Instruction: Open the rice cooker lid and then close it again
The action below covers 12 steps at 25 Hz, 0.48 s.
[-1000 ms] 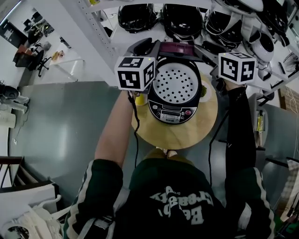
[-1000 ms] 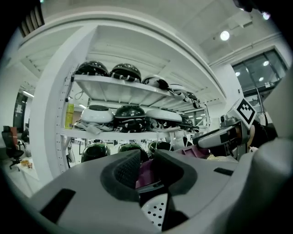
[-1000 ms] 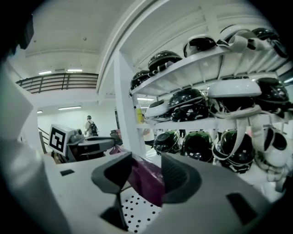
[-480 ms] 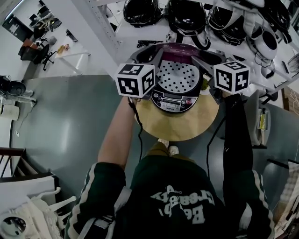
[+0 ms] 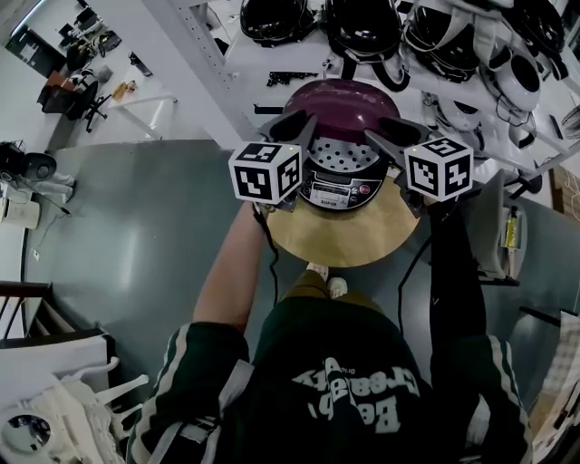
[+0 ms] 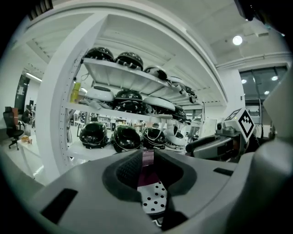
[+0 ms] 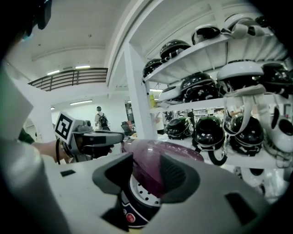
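Note:
A black rice cooker (image 5: 340,192) stands on a round wooden table (image 5: 344,240). Its purple lid (image 5: 343,100) hangs half lowered, and the perforated inner plate (image 5: 340,156) shows beneath it. My left gripper (image 5: 302,129) grips the lid's left rim, and its jaws have just been closing on it. In the left gripper view the thin purple lid edge (image 6: 147,170) fills the gap between the pads. My right gripper (image 5: 382,140) holds the lid's right side, its jaws having closed a little. In the right gripper view the lid's dome (image 7: 158,155) sits between the jaws, above the control panel (image 7: 130,215).
White shelving (image 5: 272,54) with several black and white helmets (image 5: 362,23) stands right behind the table. Grey floor (image 5: 136,236) lies to the left. A person's feet (image 5: 326,281) are under the table's near edge.
The lid has swung down from nearly upright toward the cooker. Both grippers came down and forward with it. Less of the perforated plate shows now.

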Motion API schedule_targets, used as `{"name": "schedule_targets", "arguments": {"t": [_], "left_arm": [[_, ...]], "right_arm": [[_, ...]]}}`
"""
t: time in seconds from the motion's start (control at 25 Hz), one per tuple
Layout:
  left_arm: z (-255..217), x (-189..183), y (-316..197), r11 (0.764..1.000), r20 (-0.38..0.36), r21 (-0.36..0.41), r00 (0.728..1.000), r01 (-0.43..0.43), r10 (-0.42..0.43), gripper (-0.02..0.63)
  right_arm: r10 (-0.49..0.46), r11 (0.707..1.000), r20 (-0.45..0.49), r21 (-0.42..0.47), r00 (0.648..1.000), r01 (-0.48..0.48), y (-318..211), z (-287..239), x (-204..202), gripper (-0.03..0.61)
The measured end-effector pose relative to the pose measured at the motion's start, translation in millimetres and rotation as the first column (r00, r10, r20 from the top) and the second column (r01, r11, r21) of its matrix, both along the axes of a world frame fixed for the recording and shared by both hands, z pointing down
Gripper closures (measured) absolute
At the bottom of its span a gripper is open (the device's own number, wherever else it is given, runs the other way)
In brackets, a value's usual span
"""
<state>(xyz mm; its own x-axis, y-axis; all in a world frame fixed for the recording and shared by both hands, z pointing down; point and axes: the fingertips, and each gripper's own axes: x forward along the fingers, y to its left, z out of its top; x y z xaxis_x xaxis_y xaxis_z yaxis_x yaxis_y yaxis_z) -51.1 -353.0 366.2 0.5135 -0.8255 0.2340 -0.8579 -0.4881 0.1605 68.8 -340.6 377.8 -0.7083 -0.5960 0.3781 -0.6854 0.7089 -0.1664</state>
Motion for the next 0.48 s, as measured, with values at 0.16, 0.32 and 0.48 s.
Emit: {"name": "schedule_targets", "arguments": {"t": [0.16, 0.32, 0.48], "left_arm": [[18.9, 2.5, 10.4, 0.999, 0.016, -0.034, 1.000, -0.002, 0.003, 0.558], [35.7, 2.6, 18.2, 0.998, 0.027, -0.065, 1.000, -0.001, 0.002, 0.565], [47.4, 1.5, 21.3, 0.997, 0.022, -0.082, 1.000, 0.010, -0.008, 0.555]], "right_arm": [[-0.011, 0.999, 0.027, -0.049, 1.000, 0.012, 8.9, 16.0, 1.1, 0.402], [0.019, 0.997, 0.036, -0.074, 0.999, -0.016, 12.5, 31.0, 3.4, 0.442], [0.073, 0.994, 0.031, -0.079, 0.997, -0.070, 11.0, 42.8, 8.9, 0.520]]}}
